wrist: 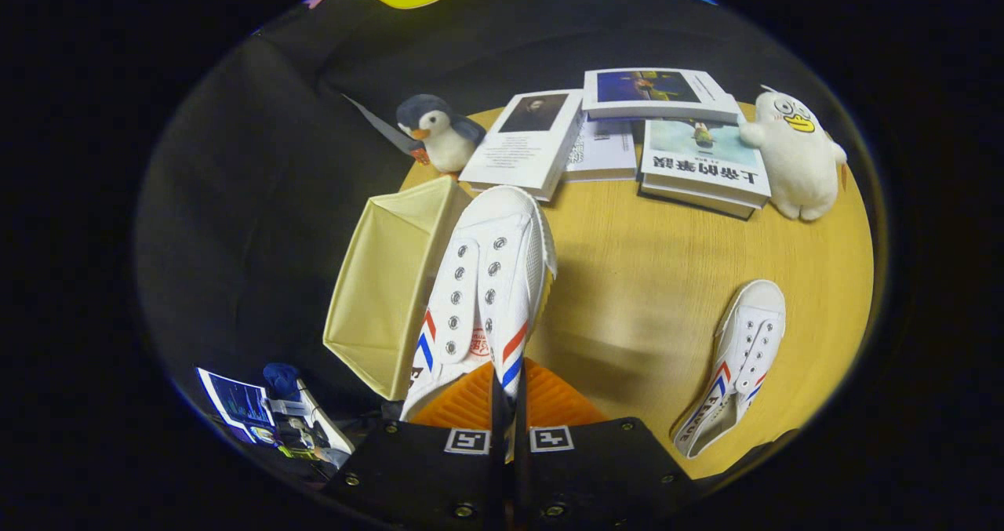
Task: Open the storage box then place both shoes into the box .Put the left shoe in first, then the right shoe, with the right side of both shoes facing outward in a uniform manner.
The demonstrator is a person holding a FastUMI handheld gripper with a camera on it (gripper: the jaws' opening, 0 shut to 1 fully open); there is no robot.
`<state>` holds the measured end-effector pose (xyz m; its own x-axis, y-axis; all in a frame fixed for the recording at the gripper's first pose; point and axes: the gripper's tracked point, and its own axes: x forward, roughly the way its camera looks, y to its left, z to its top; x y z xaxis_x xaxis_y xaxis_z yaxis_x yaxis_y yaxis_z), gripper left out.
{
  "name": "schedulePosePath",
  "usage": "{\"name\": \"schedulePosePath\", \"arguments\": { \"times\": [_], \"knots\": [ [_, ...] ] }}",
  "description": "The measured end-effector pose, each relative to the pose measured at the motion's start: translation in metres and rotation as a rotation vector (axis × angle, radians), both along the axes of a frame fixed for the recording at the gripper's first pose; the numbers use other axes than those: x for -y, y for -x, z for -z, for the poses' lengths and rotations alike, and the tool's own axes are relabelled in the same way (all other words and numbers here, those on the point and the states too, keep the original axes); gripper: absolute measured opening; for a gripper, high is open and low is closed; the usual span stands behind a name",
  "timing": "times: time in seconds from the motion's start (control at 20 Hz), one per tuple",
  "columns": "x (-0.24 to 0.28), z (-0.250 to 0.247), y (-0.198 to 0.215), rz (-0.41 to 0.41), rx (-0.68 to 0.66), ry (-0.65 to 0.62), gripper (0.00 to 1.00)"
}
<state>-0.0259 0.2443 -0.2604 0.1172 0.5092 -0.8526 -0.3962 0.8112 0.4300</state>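
Observation:
My gripper (508, 394) is shut on the side wall of a white canvas shoe (486, 280) with red and blue stripes, near its heel opening. That shoe hangs above the table, toe pointing away from me, next to the open cream fabric storage box (384, 280), which stands at the table's left edge with its mouth facing up. A second matching white shoe (737, 358) lies on the wooden table (643, 280), to the right of my fingers.
Several books (620, 139) lie across the far side of the table. A penguin plush (439, 132) sits beyond the box, and a white duck plush (796, 154) stands at the far right. Below the table's left edge are papers (251, 409).

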Motion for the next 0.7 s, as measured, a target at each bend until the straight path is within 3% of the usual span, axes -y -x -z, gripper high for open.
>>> {"name": "schedulePosePath", "arguments": {
  "times": [0.3, 0.7],
  "knots": [
    [-0.056, -0.036, 0.003, -0.095, 0.027, -0.042, 0.04],
    [-0.12, -0.024, 0.018, -0.238, 0.023, -0.019, 0.04]
  ]
}}
